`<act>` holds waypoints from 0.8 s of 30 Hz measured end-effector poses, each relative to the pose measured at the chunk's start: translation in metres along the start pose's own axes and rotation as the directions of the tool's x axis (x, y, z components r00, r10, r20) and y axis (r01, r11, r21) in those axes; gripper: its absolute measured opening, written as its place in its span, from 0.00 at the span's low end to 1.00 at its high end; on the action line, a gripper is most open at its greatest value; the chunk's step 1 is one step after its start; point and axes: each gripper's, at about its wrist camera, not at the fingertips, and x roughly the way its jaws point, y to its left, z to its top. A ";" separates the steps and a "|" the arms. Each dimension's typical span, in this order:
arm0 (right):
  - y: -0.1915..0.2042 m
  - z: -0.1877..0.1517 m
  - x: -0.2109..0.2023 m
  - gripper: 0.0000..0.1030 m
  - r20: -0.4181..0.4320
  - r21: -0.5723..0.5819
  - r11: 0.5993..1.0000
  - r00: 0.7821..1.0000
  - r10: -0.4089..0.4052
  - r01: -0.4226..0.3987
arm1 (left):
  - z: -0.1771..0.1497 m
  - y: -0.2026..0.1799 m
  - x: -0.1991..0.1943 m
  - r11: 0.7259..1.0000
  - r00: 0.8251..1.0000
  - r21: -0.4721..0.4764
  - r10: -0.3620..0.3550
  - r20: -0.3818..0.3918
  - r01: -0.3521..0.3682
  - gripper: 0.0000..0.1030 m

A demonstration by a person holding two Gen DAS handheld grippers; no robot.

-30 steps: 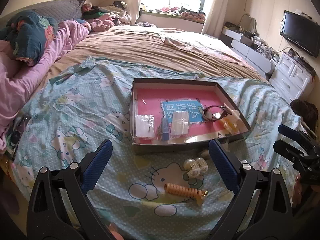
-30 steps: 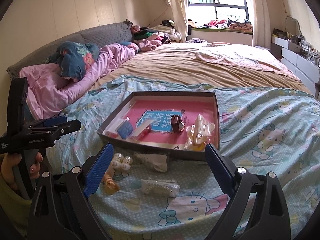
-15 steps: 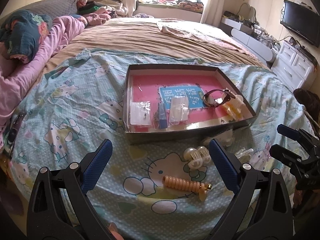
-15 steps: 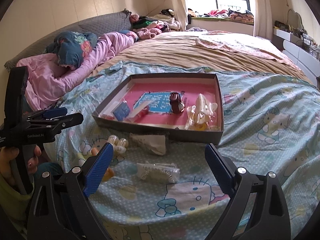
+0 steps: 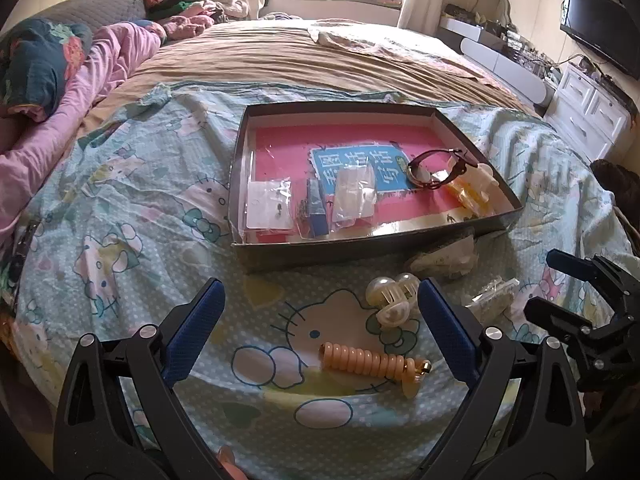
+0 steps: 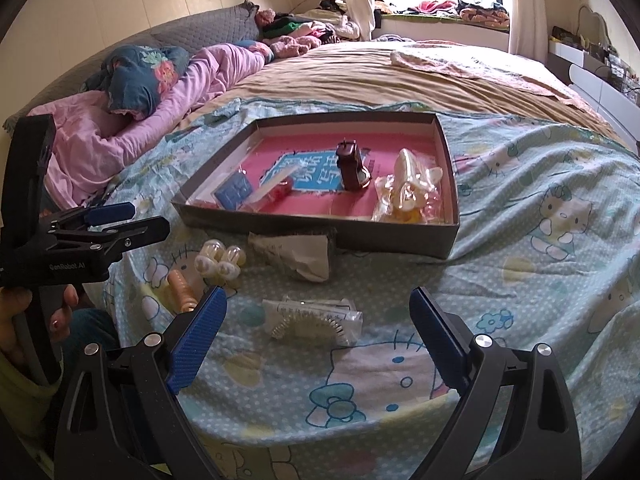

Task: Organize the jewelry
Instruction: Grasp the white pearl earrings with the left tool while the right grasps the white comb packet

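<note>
A shallow grey box [image 5: 400, 234] [image 6: 320, 226] with a pink floor lies on the bed and holds small bagged pieces, a brown watch [image 5: 436, 168] [image 6: 352, 164] and a pale yellow hair clip [image 6: 408, 190]. In front of it lie a pearly claw clip [image 5: 390, 300] [image 6: 220, 262], an orange spiral hair tie [image 5: 372, 362] [image 6: 182, 288], a crumpled bag [image 5: 444, 260] [image 6: 296, 256] and a clear packet with a spiral tie [image 6: 316, 322]. My left gripper [image 5: 320, 332] stands open above the orange tie. My right gripper [image 6: 318, 330] stands open around the clear packet.
A Hello Kitty sheet [image 5: 120, 208] covers the near half of the bed, with pink bedding [image 5: 80, 92] at the left. White drawers [image 5: 592, 112] and a TV [image 5: 600, 28] stand at the right. A person's hand [image 6: 24, 320] holds the left gripper's handle.
Both grippers have tipped down and come closer to the loose items before the box. Their jaws stay open and nothing has been picked up.
</note>
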 end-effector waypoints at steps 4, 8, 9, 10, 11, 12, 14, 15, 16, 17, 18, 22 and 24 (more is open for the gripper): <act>0.001 -0.005 0.011 0.89 -0.026 -0.003 1.000 1.000 -0.004 0.004 | -0.002 -0.001 0.004 1.000 1.000 0.006 -0.004 -0.011 0.004 0.88; 0.003 -0.011 0.025 0.89 -0.055 -0.004 1.000 0.998 -0.001 0.000 | -0.002 -0.002 0.008 1.000 1.000 0.009 -0.011 -0.021 0.011 0.88; 0.004 -0.012 0.029 0.89 -0.063 -0.007 1.000 0.998 -0.001 0.001 | -0.002 -0.003 0.009 1.000 1.000 0.010 -0.012 -0.023 0.013 0.88; 0.006 -0.013 0.032 0.89 -0.067 -0.009 1.000 0.998 0.000 -0.001 | -0.003 -0.003 0.010 1.000 1.000 0.013 -0.014 -0.024 0.015 0.88; 0.007 -0.014 0.034 0.89 -0.070 -0.011 1.000 0.998 0.000 -0.001 | -0.003 -0.004 0.011 1.000 1.000 0.015 -0.015 -0.027 0.016 0.88; 0.007 -0.014 0.037 0.89 -0.076 -0.011 1.000 0.997 -0.003 0.002 | -0.003 -0.004 0.013 1.000 0.999 0.016 -0.017 -0.030 0.017 0.88; 0.008 -0.015 0.042 0.89 -0.082 -0.008 1.000 0.997 -0.002 0.002 | -0.004 -0.006 0.015 1.000 0.999 0.019 -0.021 -0.034 0.022 0.88; 0.009 -0.016 0.044 0.89 -0.084 -0.006 1.000 0.996 -0.006 0.005 | -0.004 -0.007 0.016 1.000 0.999 0.022 -0.022 -0.036 0.023 0.88; 0.009 -0.016 0.045 0.89 -0.083 -0.007 1.000 0.997 -0.009 0.008 | -0.004 -0.008 0.017 0.999 0.999 0.027 -0.023 -0.039 0.024 0.88; 0.009 -0.017 0.046 0.89 -0.082 -0.011 1.000 0.997 -0.011 0.011 | -0.005 -0.009 0.019 0.999 0.999 0.030 -0.026 -0.041 0.027 0.88; 0.010 -0.017 0.048 0.89 -0.082 -0.015 1.000 0.996 -0.017 0.016 | -0.006 -0.011 0.020 0.999 0.999 0.036 -0.030 -0.044 0.032 0.88; 0.014 -0.019 0.052 0.79 -0.079 -0.061 0.996 0.995 -0.062 0.058 | -0.008 -0.019 0.028 0.997 0.997 0.057 -0.044 -0.060 0.047 0.88; 0.015 -0.019 0.052 0.67 -0.076 -0.091 0.994 0.994 -0.074 0.067 | -0.008 -0.023 0.031 0.996 0.996 0.066 -0.051 -0.068 0.055 0.88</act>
